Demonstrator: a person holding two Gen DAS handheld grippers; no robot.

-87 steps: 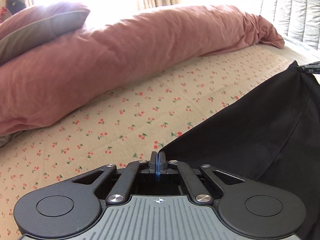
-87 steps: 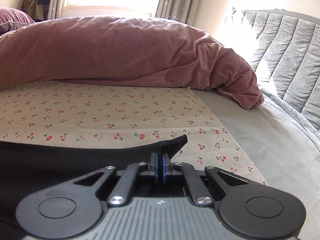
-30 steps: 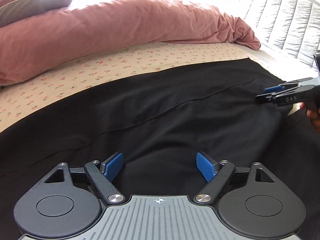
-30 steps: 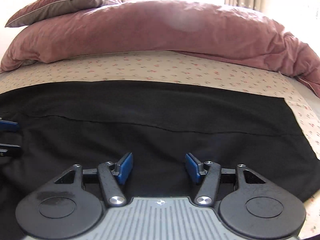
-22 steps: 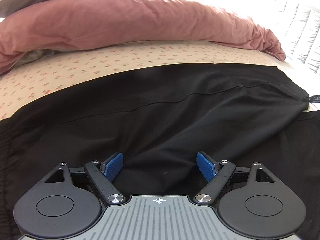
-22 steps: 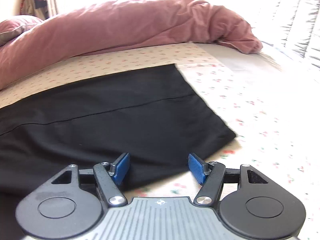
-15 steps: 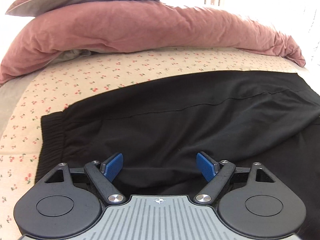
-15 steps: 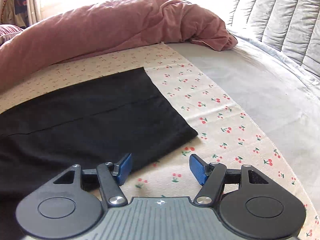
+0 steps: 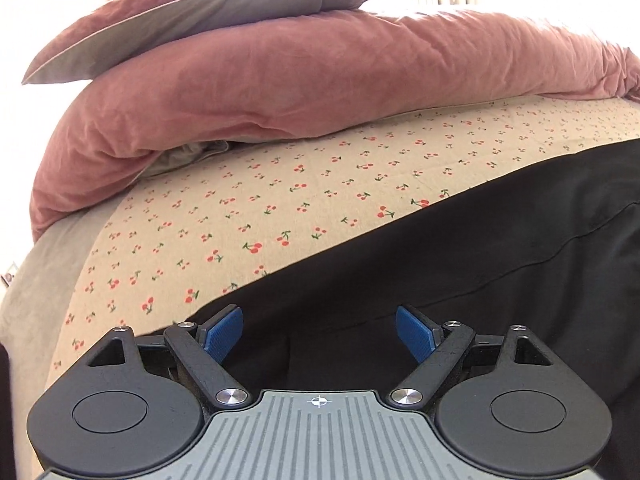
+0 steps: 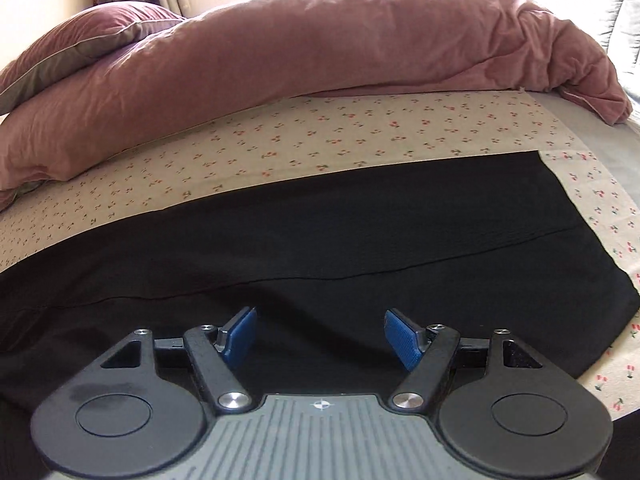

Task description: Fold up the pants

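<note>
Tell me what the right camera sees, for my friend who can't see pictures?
Black pants lie flat on a cherry-print sheet. The right gripper hovers over them, jaws opening, gripping nothing. A pink duvet is heaped behind.

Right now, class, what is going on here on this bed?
A person is folding black pants on a cherry-print sheet, with a gripper in each hand. The pants lie flat, spread across the sheet in front of a pink duvet and pillow. The left gripper hangs open over one end of the pants. The right gripper is over the other end, its jaws opening. Neither holds any cloth.
</note>
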